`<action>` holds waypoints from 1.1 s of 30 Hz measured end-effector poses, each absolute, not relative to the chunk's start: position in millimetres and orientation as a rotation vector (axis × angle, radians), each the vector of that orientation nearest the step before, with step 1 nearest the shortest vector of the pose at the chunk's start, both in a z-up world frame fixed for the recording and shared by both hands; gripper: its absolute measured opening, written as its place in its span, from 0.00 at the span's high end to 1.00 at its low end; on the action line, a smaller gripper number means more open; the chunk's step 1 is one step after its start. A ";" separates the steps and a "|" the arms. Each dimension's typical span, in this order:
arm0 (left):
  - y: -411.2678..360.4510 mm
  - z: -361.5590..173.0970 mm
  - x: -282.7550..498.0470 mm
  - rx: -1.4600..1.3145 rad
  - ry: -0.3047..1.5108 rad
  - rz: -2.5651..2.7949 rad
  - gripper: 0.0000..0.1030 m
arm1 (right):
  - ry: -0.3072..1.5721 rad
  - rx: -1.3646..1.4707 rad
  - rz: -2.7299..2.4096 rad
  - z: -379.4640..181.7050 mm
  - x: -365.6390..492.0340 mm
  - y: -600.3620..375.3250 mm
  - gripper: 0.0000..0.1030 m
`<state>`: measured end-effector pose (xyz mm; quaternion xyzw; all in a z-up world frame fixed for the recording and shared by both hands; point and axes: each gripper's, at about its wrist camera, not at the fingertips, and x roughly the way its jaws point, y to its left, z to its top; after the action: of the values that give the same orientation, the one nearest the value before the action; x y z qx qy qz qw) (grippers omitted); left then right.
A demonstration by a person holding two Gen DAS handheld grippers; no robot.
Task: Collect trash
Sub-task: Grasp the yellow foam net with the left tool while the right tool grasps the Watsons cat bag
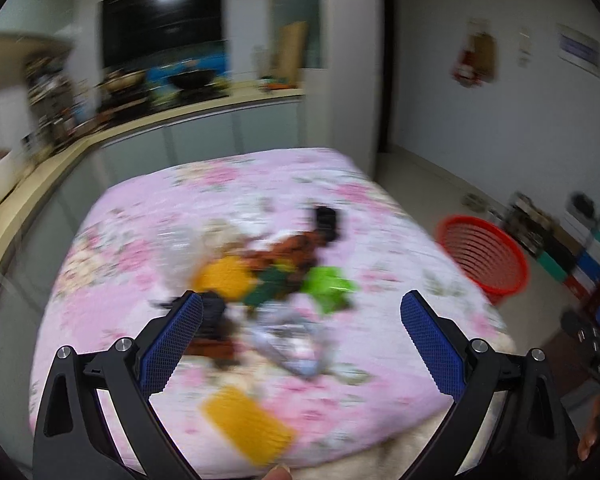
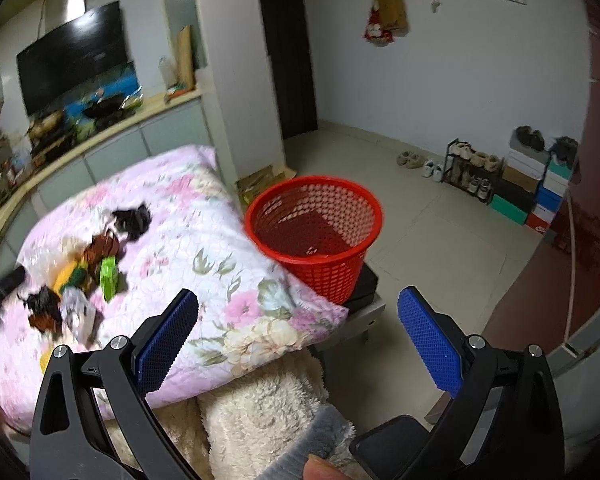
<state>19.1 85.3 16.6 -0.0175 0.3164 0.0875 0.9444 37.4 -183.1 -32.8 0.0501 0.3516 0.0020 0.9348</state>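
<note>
Red basket (image 2: 314,236) stands ahead of the right tongs (image 2: 298,334), wide open and empty. The left tongs (image 1: 300,340), also wide open and empty, hang above the wrappers (image 1: 276,280); these lie piled together, so a grab may take several or slip.

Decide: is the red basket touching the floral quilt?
Cannot tell. In the right wrist view the basket meets the quilt's edge, but no contact or gap shows plainly.

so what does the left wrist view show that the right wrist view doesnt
Only the left wrist view: the open left gripper over the trash pile, and a yellow piece near the quilt's front edge. Only the right wrist view: the open right gripper, the shoe rack, and the basket's inside. Both: floral quilt, red basket, green wrapper.
</note>
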 end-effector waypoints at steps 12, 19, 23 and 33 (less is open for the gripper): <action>185.9 -45.1 -12.3 -0.326 0.813 0.189 0.07 | 0.894 -0.003 0.206 -76.9 95.4 -108.8 0.06; 145.4 -91.2 3.5 -0.281 0.949 0.099 0.07 | 0.860 -0.054 0.273 -79.4 114.4 -78.9 0.06; 138.2 -103.8 6.0 -0.231 0.992 0.122 0.11 | 0.840 -0.016 0.377 -73.7 118.8 -65.2 0.06; 165.0 -100.9 -0.8 -0.244 0.956 0.180 0.64 | 0.838 -0.196 0.770 -77.2 116.3 34.8 0.10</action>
<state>-0.8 165.0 -100.9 -0.1171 0.4582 0.0861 0.8769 116.3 34.8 -77.2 -0.0926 0.3962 0.3642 0.8377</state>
